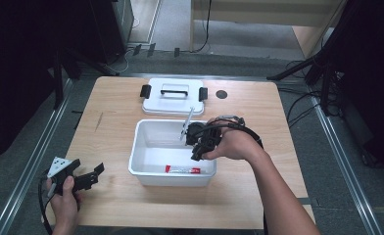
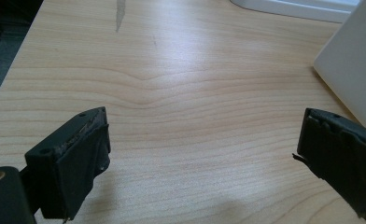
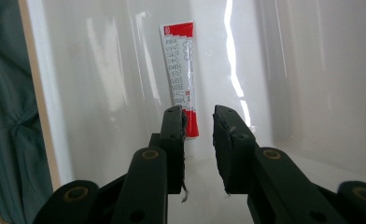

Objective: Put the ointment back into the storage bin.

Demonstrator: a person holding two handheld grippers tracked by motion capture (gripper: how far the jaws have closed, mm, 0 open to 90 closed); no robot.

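A red and white toothpaste tube [image 1: 182, 170] lies flat on the floor of the white bin [image 1: 141, 147], along its near wall. My right gripper [image 1: 196, 155] hangs inside the bin just above the tube, held from the right by a hand. In the right gripper view the jaws [image 3: 199, 121] stand a little apart with nothing between them, and the tube [image 3: 183, 70] lies just beyond the tips. A thin white stick [image 1: 187, 123] leans at the bin's far rim. My left gripper [image 1: 96, 175] rests at the table's front left, jaws wide open [image 2: 202, 140] over bare wood.
The bin's white lid [image 1: 173, 104], with black clips and a handle, lies flat behind the bin. A small black round spot [image 1: 221, 94] marks the table to the lid's right. The bin's outer wall [image 2: 354, 60] rises just right of the left gripper.
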